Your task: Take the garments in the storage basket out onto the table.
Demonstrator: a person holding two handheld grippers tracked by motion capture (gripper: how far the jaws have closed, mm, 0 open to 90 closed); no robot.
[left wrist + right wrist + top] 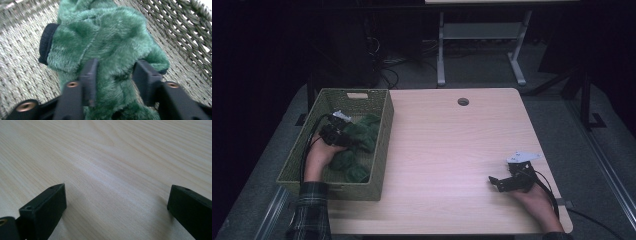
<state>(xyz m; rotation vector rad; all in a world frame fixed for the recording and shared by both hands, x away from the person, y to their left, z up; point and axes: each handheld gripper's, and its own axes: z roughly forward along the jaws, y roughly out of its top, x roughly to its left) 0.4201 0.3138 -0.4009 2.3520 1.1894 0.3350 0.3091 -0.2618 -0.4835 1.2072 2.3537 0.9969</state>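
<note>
A green plush garment (359, 145) with a dark cuff (46, 42) lies heaped in a woven basket (384, 135) at the table's left. My left gripper (343, 136) reaches down into the basket. In the left gripper view its jaws (114, 75) stand on either side of a fold of the green plush (107, 37), and the fabric bulges between the pads, pinched. My right gripper (494, 181) rests low over the table's near right part. Its jaws (116, 205) are wide apart, with bare wood between them.
The light wooden table (447, 140) has a round cable hole (463, 101) near its far edge. The basket walls (180, 32) rise close around the left gripper. A desk frame and cables stand on the floor beyond the table.
</note>
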